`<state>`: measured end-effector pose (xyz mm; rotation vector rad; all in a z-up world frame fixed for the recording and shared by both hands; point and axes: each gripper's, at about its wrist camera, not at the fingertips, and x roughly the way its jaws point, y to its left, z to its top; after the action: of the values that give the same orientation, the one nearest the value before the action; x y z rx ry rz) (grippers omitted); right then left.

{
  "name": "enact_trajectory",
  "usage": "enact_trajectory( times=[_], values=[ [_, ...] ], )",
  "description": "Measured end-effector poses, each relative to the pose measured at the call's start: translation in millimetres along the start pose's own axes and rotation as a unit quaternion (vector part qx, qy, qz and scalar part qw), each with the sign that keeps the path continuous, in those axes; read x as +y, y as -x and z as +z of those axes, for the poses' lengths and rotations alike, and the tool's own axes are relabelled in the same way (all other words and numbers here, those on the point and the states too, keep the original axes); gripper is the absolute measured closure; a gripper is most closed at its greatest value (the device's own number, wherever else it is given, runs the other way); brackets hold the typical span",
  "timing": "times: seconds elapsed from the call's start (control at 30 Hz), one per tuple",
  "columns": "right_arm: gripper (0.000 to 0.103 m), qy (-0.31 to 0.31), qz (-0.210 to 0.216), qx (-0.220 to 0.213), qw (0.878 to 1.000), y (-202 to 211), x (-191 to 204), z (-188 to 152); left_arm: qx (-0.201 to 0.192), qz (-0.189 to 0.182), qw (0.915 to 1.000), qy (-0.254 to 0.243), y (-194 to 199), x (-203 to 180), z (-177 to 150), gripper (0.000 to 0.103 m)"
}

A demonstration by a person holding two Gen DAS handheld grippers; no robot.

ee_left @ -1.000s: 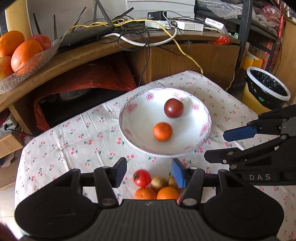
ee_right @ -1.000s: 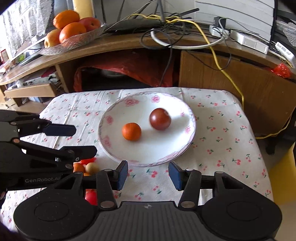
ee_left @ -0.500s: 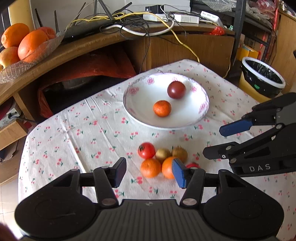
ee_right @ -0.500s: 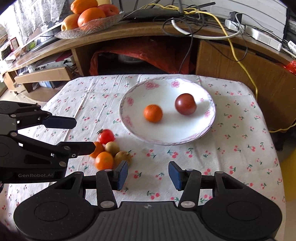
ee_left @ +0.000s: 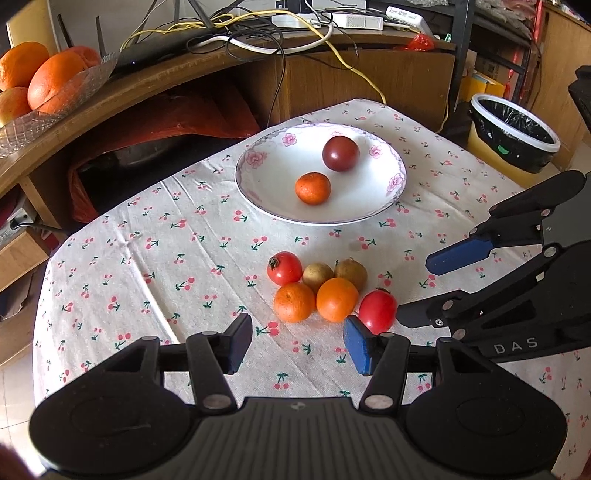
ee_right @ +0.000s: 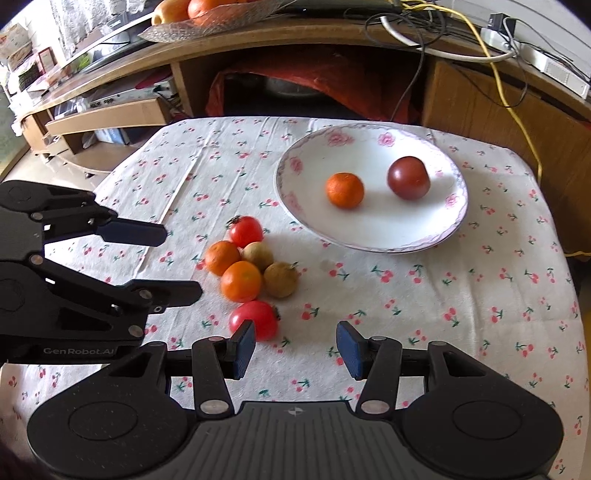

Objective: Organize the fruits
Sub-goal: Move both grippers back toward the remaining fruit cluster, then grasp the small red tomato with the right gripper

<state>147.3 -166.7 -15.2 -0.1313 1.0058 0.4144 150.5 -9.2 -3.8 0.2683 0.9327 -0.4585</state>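
A white flowered plate (ee_left: 369, 214) (ee_right: 424, 236) holds a small orange (ee_left: 312, 188) (ee_right: 345, 190) and a dark red tomato (ee_left: 340, 153) (ee_right: 408, 178). Nearer on the cherry-print cloth lies a cluster: two red tomatoes (ee_left: 284, 268) (ee_left: 377, 311), two oranges (ee_left: 294, 302) (ee_left: 337, 299) and two brown fruits (ee_left: 317, 276) (ee_left: 351, 271). My left gripper (ee_left: 297, 345) is open and empty, just short of the cluster. My right gripper (ee_right: 295, 345) is open and empty beside the near tomato (ee_right: 255, 318). Each gripper shows in the other's view, the right one (ee_left: 424, 288) and the left one (ee_right: 177, 262).
A wooden shelf behind the table carries a glass bowl of oranges (ee_left: 44, 85) and tangled cables (ee_left: 258, 33). A bin with a black liner (ee_left: 513, 133) stands at the right. The table's edges drop off left and right.
Both grippers have pulled back and risen from the plate. The fruit cluster, partly hidden under the left gripper before, now shows in full ahead of both. Both stay open.
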Motion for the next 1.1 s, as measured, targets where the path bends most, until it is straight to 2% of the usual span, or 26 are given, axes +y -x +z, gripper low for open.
enact_trajectory(
  times=[0.7, 0.87, 0.97, 1.1],
  values=[
    [0.058, 0.017, 0.042, 0.023, 0.999, -22, 15, 3, 0.013, -0.001, 0.9999, 0.004, 4, 14, -12, 0.04],
    [0.063, 0.018, 0.041, 0.028, 0.999, -27, 17, 3, 0.014, -0.002, 0.9999, -0.001, 4, 13, -13, 0.04],
    [0.072, 0.023, 0.028, 0.028, 0.999, -28, 17, 4, 0.016, -0.005, 0.9999, -0.003, 3, 10, -12, 0.04],
    [0.073, 0.021, 0.029, 0.031, 0.999, -27, 15, 3, 0.015, -0.009, 0.9998, -0.01, 2, 7, -11, 0.04]
  ],
)
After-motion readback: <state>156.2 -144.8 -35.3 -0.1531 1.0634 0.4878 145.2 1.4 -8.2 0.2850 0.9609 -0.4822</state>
